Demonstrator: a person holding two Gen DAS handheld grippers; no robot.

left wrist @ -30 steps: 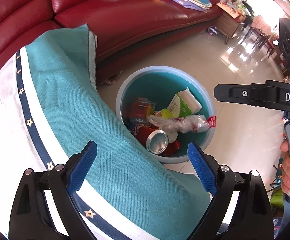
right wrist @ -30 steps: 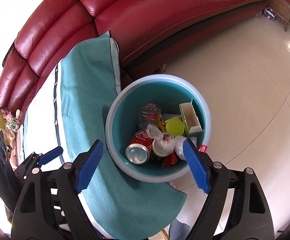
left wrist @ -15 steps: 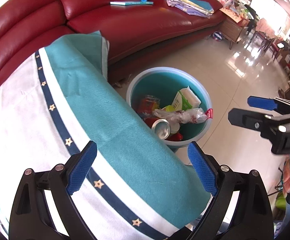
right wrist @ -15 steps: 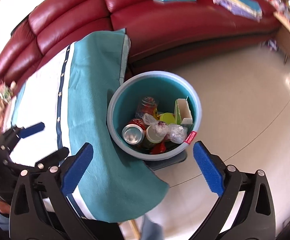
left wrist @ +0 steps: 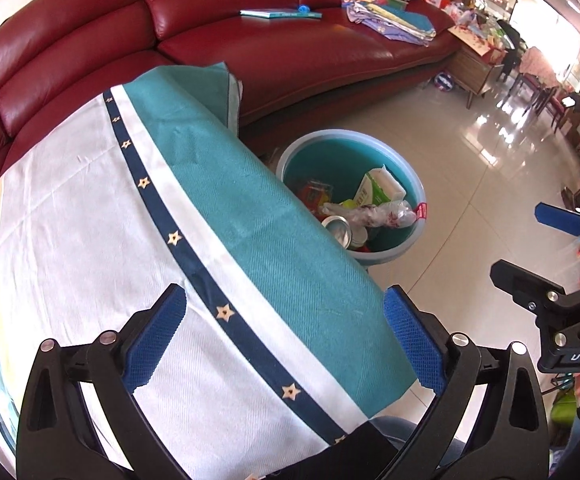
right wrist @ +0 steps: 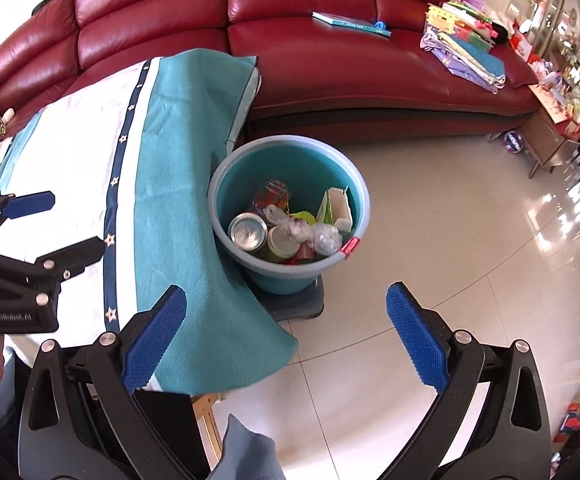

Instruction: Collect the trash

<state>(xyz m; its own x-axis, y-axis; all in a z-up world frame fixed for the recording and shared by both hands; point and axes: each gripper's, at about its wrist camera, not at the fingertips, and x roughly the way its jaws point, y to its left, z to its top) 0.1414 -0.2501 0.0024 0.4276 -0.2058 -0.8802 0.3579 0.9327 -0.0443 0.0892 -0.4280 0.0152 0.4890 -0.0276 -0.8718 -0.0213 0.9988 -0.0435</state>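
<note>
A teal-and-white tablecloth [left wrist: 138, 216] covers the table; the trash bucket [right wrist: 282, 276] stands on the tiled floor [right wrist: 450, 260].

Red leather sofa [right wrist: 330, 60], glossy pale tiled floor [right wrist: 450, 240].

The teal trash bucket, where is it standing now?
In both wrist views the teal bucket stands on the floor, right of the cloth-covered table and before the red sofa.

I see open floor [right wrist: 430, 208] right of the bucket [right wrist: 226, 236]; the draped tabletop [right wrist: 170, 184] hems its left, the sofa [right wrist: 330, 76] behind.
</note>
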